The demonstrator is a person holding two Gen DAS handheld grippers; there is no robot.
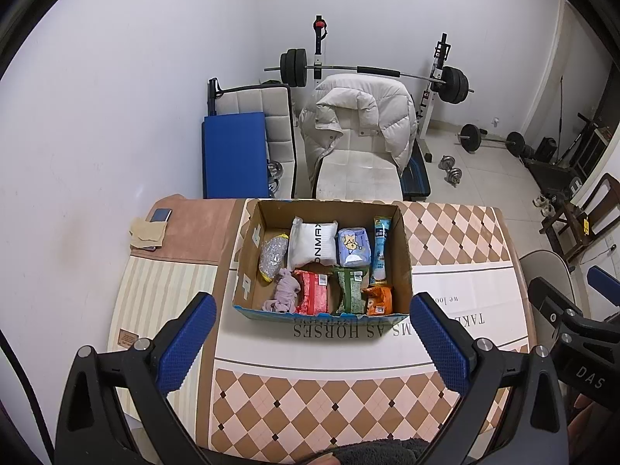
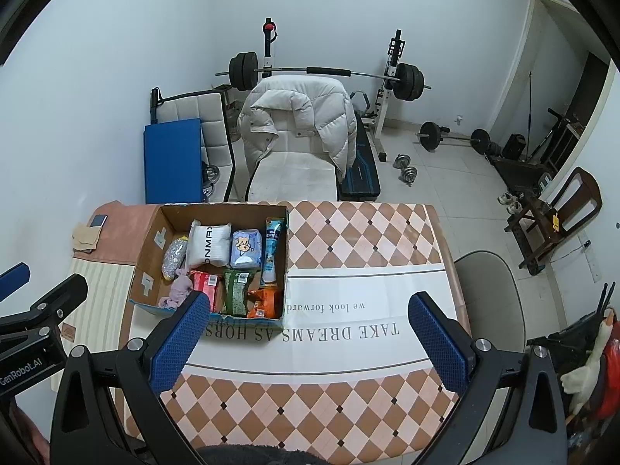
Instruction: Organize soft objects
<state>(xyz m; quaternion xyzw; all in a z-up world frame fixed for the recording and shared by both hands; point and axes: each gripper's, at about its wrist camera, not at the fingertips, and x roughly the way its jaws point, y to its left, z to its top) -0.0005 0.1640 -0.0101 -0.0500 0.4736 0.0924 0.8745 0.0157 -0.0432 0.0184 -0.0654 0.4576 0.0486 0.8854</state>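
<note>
An open cardboard box [image 1: 405, 259] [image 2: 149, 259] stands on the table and holds several soft packs: a white pack [image 1: 312, 244] [image 2: 208, 246], a blue tissue pack [image 1: 353, 246] [image 2: 245, 250], a long blue tube pack [image 1: 380, 250], a red pack [image 1: 314, 292], a green pack [image 1: 350, 288] [image 2: 237, 290], an orange pack [image 1: 378, 300] [image 2: 263, 302], a silver bag [image 1: 273, 255] and a pink cloth [image 1: 285, 292] [image 2: 176, 290]. My left gripper [image 1: 314, 333] is open and empty, above the table just in front of the box. My right gripper [image 2: 308, 329] is open and empty, right of the box.
The table [image 1: 310, 395] [image 2: 368, 240] has a checkered cloth with printed words. A phone [image 1: 161, 216] and a beige cloth [image 1: 147, 232] lie at its far left corner. Behind stand a chair with a white jacket [image 1: 360, 124], a blue mat [image 1: 234, 155] and weight equipment.
</note>
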